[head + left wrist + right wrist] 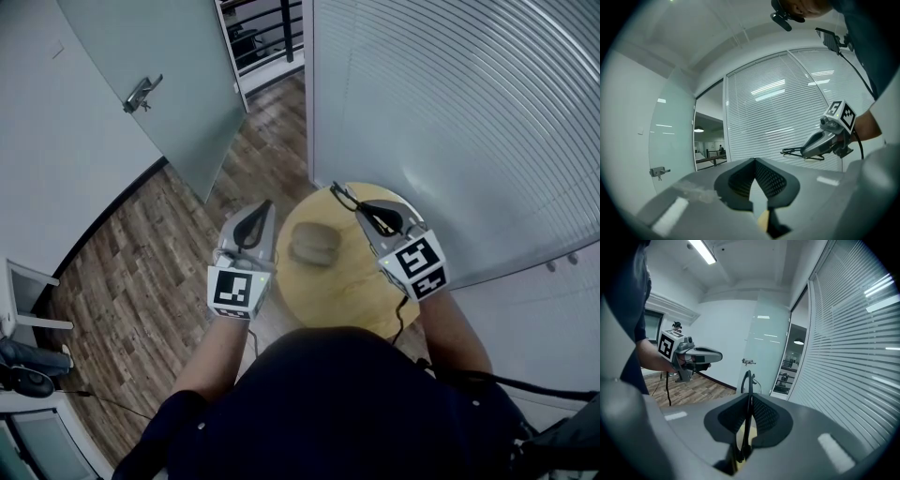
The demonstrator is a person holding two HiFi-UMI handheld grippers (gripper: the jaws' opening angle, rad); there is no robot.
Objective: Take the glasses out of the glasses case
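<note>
A: Where are the glasses point(746, 380) now?

B: They are in the right gripper point(360, 209). Its two fingers are clamped on the dark frame. In the right gripper view the frame stands on its edge in the narrow gap between the pads, and it touches both of them.

A: Is the whole frame between the fingers?

B: No, only a part. The rest goes out past the fingertips. In the head view this free part is over the far edge of the round wooden table point(349, 302), near the wall of white blinds point(469, 112).

A: And the glasses case point(313, 243)?

B: It lies on the table, near the middle, well apart from the glasses. In the head view it is between the two grippers, and neither of them touches it. It is a small rounded grey-brown thing. I cannot tell if its lid is up or down.

A: What about the left gripper point(268, 208)?

B: Its fingers are together, the tips meet, and I see nothing between them. It is beside the left edge of the table, over the wooden floor point(141, 262), and it points about level toward the blinds.

A: Are the two grippers close?

B: They are apart, one on each side of the case.
</note>
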